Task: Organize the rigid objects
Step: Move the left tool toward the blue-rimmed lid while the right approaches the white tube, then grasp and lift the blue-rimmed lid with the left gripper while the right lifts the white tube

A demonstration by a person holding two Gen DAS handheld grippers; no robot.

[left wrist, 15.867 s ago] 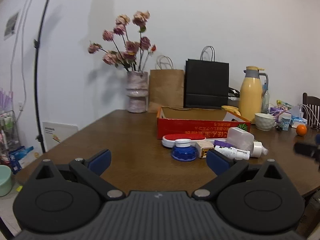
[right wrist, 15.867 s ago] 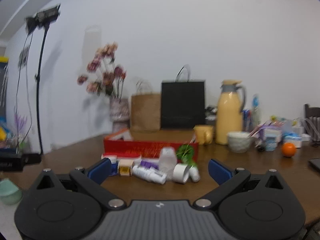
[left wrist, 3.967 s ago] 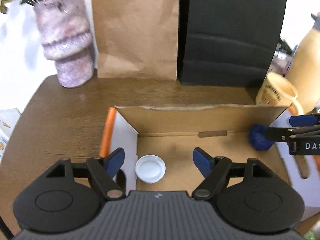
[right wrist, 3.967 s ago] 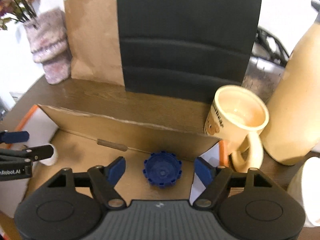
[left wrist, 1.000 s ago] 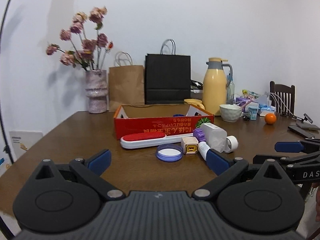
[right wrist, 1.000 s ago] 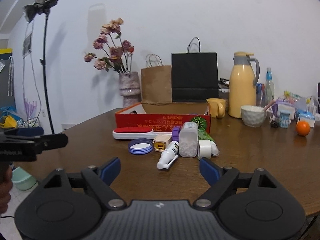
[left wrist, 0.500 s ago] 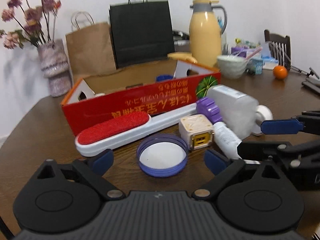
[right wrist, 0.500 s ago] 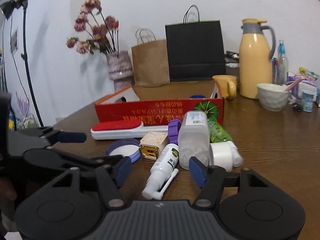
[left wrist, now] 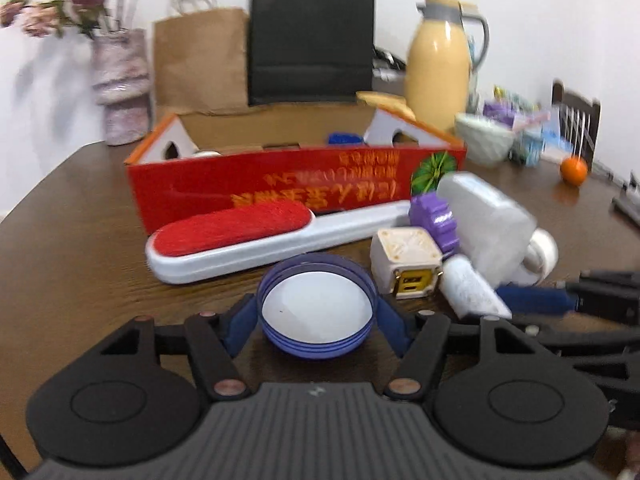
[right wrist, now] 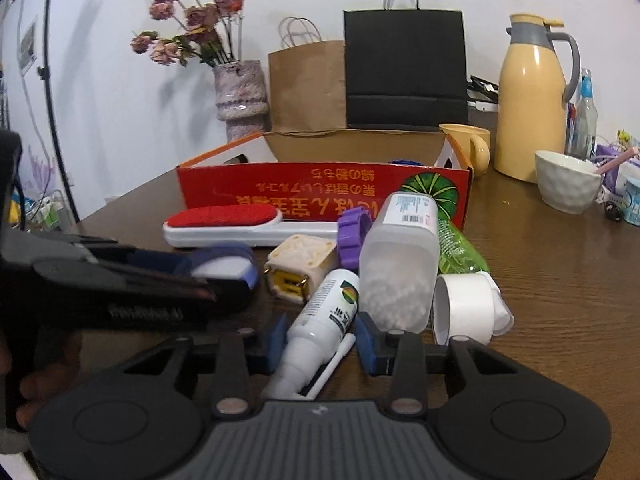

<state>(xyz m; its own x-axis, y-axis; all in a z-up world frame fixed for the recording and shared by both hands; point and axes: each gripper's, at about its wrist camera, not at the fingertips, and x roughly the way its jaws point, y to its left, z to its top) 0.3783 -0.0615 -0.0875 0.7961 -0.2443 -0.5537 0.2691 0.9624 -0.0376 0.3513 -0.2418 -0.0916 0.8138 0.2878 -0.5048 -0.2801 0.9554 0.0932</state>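
Observation:
A blue-rimmed lid [left wrist: 316, 312] with a white inside lies on the brown table between the pads of my left gripper [left wrist: 316, 326]. Its jaws are closing and stand right at the lid's rim without visibly pressing. A white spray bottle [right wrist: 320, 316] lies between the pads of my right gripper [right wrist: 320, 340], whose jaws are closing too, with a thin gap at each side. Behind stands the red cardboard box [left wrist: 280, 184]; a blue cap [left wrist: 344, 138] and a white cap [left wrist: 206, 153] peek out of it.
A red lint brush [left wrist: 240, 228], a cream cube adapter [left wrist: 404, 260], a purple-capped clear bottle [right wrist: 396, 264], a tape roll [right wrist: 464, 308] and a green packet [right wrist: 456, 248] crowd the box's front. A thermos [right wrist: 532, 104], mug [right wrist: 468, 144], bowl [right wrist: 564, 180], vase [right wrist: 240, 96] and paper bags stand behind.
Both grippers came forward and down to the pile in front of the box. Their jaws narrowed, the left around the lid and the right around the spray bottle.

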